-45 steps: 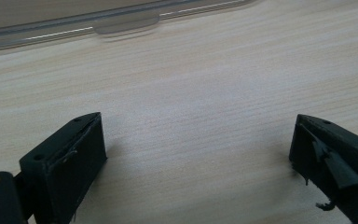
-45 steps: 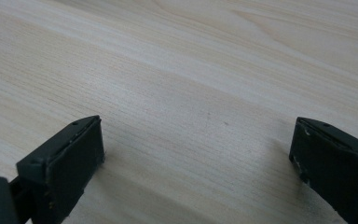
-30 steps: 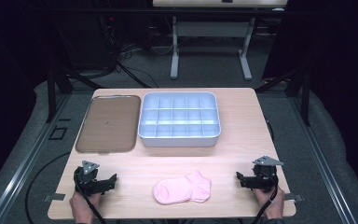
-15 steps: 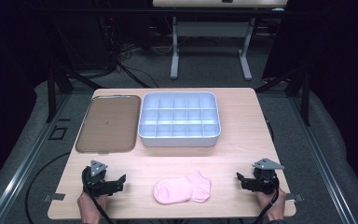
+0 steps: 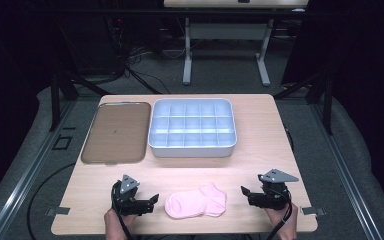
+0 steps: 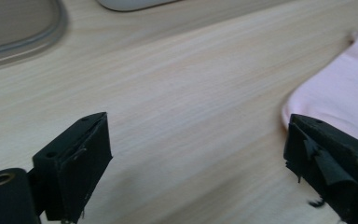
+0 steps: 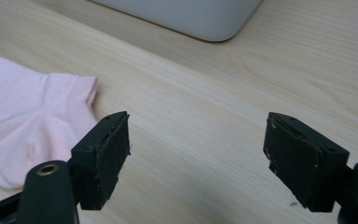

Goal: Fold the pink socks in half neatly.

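Pink sock (image 5: pixel 196 204) lies flat at the near edge of the surface (image 5: pixel 260 160), between both tools. Left hand-held gripper (image 5: pixel 150 202) sits just left of it, jaws wide but just closing slightly, nothing between them. Right hand-held gripper (image 5: pixel 246 192) is near the sock's right, jaws apart and just closing, empty. Compartment tray (image 5: pixel 192 149) and brown tray (image 5: pixel 115 132) lie farther back.

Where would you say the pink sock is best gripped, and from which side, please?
Probably at its two ends: the pink sock lies flat and lengthwise between the left gripper and the right gripper. Each could come in level from its own side and pinch the nearest edge, jaws open.
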`<state>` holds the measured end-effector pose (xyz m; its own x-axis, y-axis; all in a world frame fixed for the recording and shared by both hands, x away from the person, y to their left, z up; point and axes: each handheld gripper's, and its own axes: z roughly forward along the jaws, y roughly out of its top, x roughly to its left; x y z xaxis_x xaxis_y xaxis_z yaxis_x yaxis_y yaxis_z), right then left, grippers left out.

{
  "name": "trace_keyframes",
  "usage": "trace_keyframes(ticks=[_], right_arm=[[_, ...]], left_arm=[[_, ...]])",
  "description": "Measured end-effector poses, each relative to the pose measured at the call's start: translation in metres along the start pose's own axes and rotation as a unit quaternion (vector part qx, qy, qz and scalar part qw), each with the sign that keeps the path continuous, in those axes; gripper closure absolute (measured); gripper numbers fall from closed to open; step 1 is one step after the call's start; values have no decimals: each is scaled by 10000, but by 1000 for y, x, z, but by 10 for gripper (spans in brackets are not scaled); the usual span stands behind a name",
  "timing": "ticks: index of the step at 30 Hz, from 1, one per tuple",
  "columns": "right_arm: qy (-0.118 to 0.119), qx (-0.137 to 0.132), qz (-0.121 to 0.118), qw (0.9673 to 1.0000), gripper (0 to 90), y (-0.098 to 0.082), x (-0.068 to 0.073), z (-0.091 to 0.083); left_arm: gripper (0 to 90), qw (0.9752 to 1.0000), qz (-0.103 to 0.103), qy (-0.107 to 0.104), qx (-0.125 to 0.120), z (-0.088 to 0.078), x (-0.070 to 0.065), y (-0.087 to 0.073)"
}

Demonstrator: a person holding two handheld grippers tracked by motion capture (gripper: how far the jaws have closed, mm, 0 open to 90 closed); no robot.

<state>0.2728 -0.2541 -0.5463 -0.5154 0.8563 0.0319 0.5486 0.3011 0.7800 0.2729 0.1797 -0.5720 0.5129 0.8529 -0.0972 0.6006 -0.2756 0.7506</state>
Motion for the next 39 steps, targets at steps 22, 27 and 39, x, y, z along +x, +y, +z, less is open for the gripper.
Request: trace_keyframes(ticks=[22,27,39], right_arm=[[556,547,-168,9968,596,7,47,29],[715,710,-22,9949,617,6,46,37],[714,864,-160,9936,799,0,50,47]], left_arm=[[529,9954,-38,-939,162,3,-27,-5],[580,9944,40,-1030,238,6,-31,-3],[757,9935,239,-1053,369,13,-35,-4]])
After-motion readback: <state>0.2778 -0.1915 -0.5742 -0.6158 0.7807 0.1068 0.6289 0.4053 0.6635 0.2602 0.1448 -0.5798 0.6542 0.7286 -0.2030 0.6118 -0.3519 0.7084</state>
